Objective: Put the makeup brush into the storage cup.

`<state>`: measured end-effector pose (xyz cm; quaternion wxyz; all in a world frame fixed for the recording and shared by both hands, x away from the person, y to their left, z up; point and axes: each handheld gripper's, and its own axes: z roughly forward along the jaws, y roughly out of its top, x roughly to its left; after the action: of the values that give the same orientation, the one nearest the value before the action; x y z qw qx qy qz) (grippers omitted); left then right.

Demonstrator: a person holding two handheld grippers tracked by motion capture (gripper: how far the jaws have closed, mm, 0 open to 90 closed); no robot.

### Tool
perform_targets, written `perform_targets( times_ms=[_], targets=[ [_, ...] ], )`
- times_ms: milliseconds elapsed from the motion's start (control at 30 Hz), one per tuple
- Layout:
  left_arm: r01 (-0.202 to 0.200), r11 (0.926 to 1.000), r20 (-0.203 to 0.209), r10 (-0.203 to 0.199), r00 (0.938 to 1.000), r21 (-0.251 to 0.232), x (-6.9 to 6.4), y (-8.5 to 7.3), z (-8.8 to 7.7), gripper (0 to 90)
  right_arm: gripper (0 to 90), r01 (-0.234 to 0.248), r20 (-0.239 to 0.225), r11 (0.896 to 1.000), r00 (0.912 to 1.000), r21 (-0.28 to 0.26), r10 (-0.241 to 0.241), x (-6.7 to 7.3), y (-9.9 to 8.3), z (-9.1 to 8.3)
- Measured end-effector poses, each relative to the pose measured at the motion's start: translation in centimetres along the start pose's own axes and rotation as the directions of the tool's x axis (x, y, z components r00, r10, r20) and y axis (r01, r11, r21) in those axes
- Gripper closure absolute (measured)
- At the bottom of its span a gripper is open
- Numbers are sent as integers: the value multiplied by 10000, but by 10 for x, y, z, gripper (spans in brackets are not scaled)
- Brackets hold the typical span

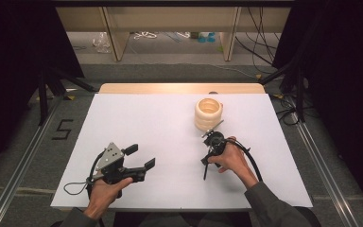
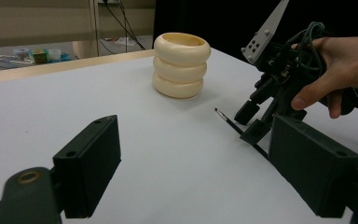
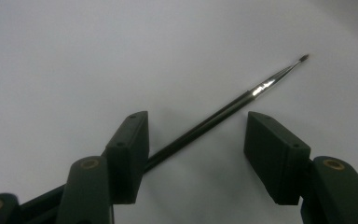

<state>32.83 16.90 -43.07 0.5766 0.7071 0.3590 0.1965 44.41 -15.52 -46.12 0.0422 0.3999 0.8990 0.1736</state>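
A thin black brush [image 3: 242, 100] with a shiny ferrule lies flat on the white table [image 1: 146, 118]. My right gripper [image 3: 196, 119] stands open low over it. The shaft runs slantwise through the gap and passes under the left jaw. From the left gripper view, the brush [image 2: 228, 121] points its tip toward a cream holder [image 2: 181, 65] made of three stacked rings. The right gripper [image 2: 252, 123] is tilted down onto it in a hand. In the high view, the holder [image 1: 208, 113] stands just beyond the right gripper [image 1: 207, 158]. My left gripper [image 1: 142, 156] rests open at the near left with nothing in it.
The white sheet covers a wooden tabletop whose bare strip [image 1: 179, 88] shows at the far edge. Black cables trail from both grippers. Dark curtains and stand legs [image 1: 42, 94] flank the table, and a "5" [image 1: 62, 129] is marked on the floor at left.
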Motion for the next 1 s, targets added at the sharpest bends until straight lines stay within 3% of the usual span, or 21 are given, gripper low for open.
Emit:
perform_targets(
  times_ms=[167,533,1000],
  targets=[
    [-63,10000,6,63,10000,21,0,0,0,166,424,144,59,9999,9999,92,-144,1,0,0],
    [-35,10000,13,35,10000,8,-1,0,0,166,522,481,373,9980,9981,416,-496,1,3,0],
    [13,10000,-7,-13,10000,5,-1,0,0,167,612,582,253,9966,9979,581,-597,-4,5,0]
  ],
)
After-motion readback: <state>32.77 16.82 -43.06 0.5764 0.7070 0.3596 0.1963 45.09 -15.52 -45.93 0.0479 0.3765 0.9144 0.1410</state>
